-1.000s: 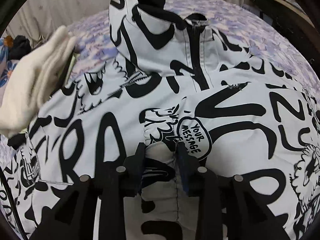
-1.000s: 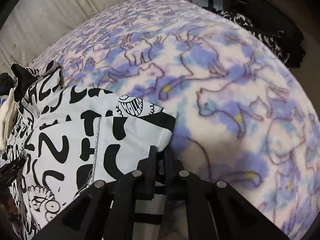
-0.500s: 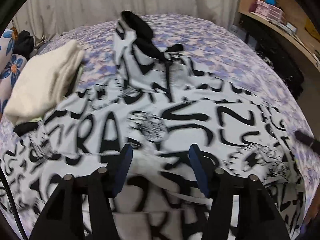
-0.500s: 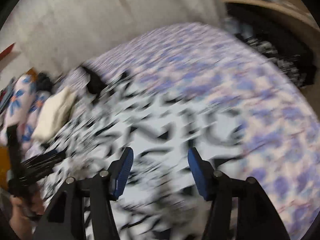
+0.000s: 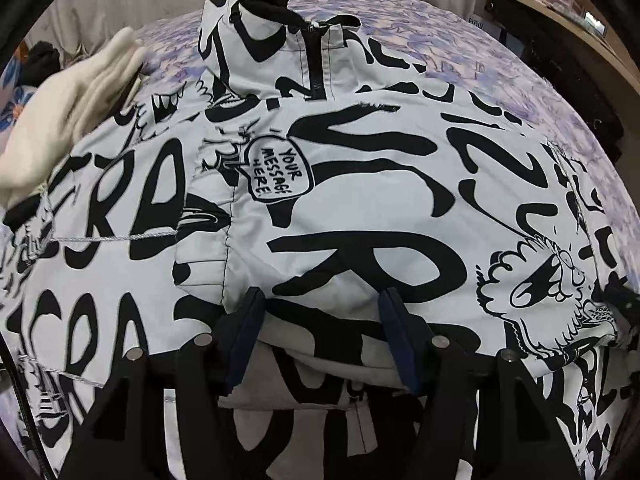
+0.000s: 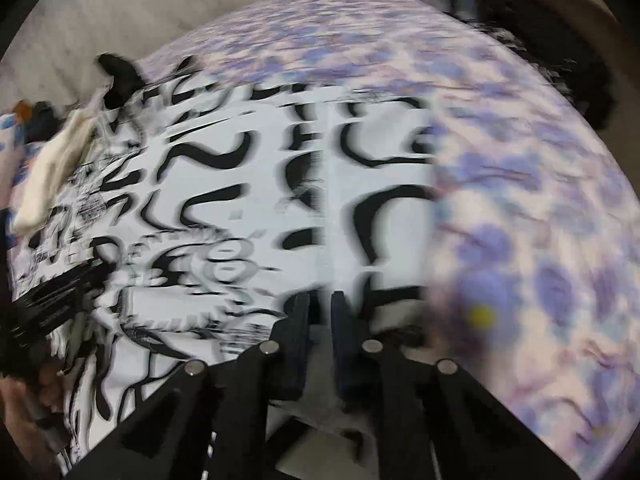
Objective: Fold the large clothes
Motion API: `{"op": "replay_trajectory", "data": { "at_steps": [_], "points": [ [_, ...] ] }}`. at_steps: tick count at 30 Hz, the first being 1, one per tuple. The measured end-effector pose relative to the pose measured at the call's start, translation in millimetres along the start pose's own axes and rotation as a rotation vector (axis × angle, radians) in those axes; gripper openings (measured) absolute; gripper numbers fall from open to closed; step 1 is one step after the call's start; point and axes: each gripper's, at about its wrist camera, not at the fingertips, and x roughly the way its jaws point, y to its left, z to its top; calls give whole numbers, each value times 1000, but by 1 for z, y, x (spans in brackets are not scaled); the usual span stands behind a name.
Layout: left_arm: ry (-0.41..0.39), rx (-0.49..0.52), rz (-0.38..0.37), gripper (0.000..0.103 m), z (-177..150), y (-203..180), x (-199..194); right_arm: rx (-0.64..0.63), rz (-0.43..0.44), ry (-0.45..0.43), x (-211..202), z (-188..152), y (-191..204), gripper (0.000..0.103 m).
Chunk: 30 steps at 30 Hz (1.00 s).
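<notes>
A white jacket (image 5: 360,200) with black graffiti lettering lies spread on the bed, collar and zip at the far end. My left gripper (image 5: 322,316) hangs over its near hem, jaws wide apart, pads not pressing the cloth. In the blurred right wrist view the jacket (image 6: 240,184) fills the left half. My right gripper (image 6: 320,308) is at its near right part. Its jaws are closing to a narrow slit with a strip of pale fabric between them. The left gripper (image 6: 60,300) shows there as a dark blur, with a hand (image 6: 24,392) below it.
A folded cream cloth (image 5: 60,120) lies beside the jacket's left shoulder. The purple flowered bedspread (image 6: 520,200) stretches to the right and far side. A wooden shelf (image 5: 560,8) with boxes and dark furniture (image 5: 580,92) stand past the bed's right edge.
My left jaws went from narrow to wide apart and now sit nearer over the hem. My right gripper opened, swung left across the jacket and has closed down again.
</notes>
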Motion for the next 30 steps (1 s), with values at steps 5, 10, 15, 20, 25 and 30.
{"op": "replay_trajectory", "data": {
  "at_steps": [5, 10, 15, 20, 25, 30],
  "points": [
    [-29, -14, -21, 73, -1, 5, -43, -20, 5, -29, -30, -4, 25, 31],
    [-140, -15, 16, 83, -20, 34, -121, -76, 68, -94, -71, -23, 67, 41],
    [-181, -38, 58, 84, -50, 94, -188, -144, 138, -144, -107, -37, 121, 51],
    [-218, -162, 115, 90, -86, 183, -242, -246, 204, -173, -135, -54, 183, 61],
    [-238, -337, 150, 90, -126, 279, -273, -374, 251, -205, -155, -72, 256, 61],
    [-243, -518, 128, 90, -165, 365, -272, -459, 286, -223, -157, -84, 323, 61]
  ]
}}
